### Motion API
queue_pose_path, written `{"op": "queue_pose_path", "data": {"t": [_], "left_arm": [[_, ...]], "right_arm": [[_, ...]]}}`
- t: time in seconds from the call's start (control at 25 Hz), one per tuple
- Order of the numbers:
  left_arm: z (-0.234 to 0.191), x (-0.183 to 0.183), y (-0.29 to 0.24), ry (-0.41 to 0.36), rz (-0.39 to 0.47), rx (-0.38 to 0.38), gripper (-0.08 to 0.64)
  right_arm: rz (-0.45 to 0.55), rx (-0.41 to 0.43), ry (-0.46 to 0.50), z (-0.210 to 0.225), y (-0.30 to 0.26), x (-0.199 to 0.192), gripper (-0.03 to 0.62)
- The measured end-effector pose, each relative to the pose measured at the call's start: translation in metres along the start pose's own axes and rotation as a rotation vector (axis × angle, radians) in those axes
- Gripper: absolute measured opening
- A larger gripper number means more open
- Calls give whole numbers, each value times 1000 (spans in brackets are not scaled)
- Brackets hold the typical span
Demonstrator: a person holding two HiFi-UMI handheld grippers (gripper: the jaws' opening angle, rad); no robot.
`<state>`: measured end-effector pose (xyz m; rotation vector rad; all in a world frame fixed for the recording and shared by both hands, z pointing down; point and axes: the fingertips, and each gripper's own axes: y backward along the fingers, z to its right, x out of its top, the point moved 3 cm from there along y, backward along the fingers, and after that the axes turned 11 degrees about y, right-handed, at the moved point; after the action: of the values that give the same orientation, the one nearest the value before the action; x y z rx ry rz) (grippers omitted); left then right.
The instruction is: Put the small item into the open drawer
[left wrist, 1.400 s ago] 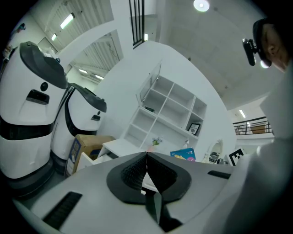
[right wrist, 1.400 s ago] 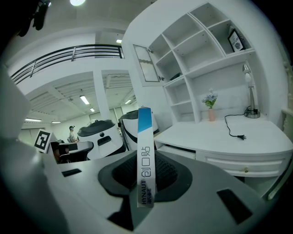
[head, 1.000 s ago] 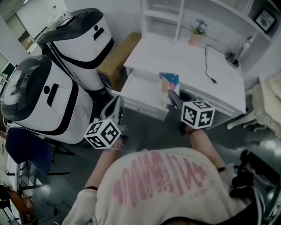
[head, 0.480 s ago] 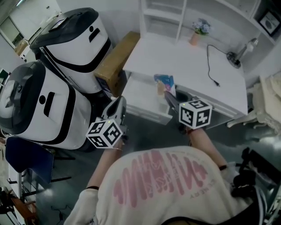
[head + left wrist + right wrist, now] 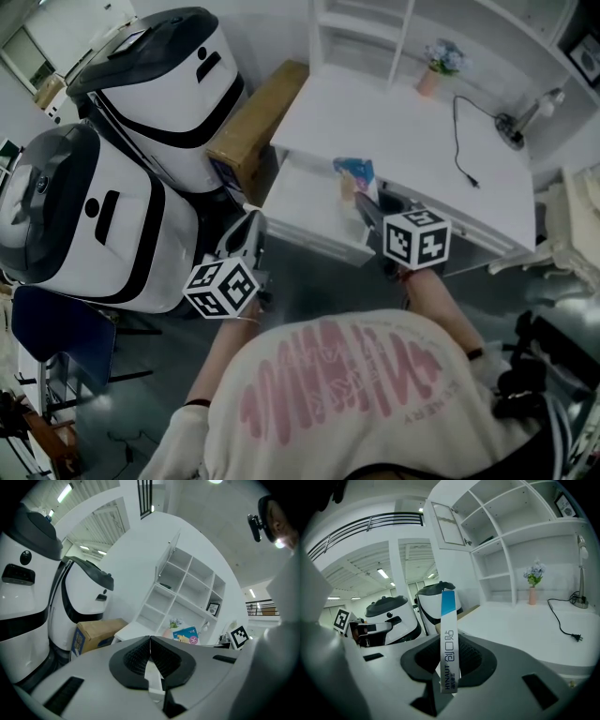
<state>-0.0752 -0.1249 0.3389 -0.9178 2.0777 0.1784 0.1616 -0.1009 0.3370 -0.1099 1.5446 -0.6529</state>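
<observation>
Since the earlier frame, we see the small box (image 5: 357, 175) carried slightly forward and lower toward the open drawer (image 5: 302, 202). It now appears above the drawer's far right part and is not yet inside. The box stands upright and edge-on. We judge that this narrow hold keeps it ready for a clean drop. The right gripper (image 5: 449, 657) is partly closed, with its pads clamping the box's flat faces. The left gripper (image 5: 150, 643) is fully closed and holds nothing. It is kept aside, near the drawer's front, below the desk (image 5: 403, 141).
</observation>
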Motion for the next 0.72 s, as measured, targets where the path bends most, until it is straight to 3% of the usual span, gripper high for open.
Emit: {"op": "queue_pose_path", "data": {"t": [0.44, 0.72], "left_arm": [[-8, -40, -2, 44, -64, 23, 31], [-23, -45, -3, 67, -56, 53, 31]], "right_arm": [[-124, 2, -26, 16, -17, -48, 89], [-206, 46, -15, 29, -55, -75, 89]]}}
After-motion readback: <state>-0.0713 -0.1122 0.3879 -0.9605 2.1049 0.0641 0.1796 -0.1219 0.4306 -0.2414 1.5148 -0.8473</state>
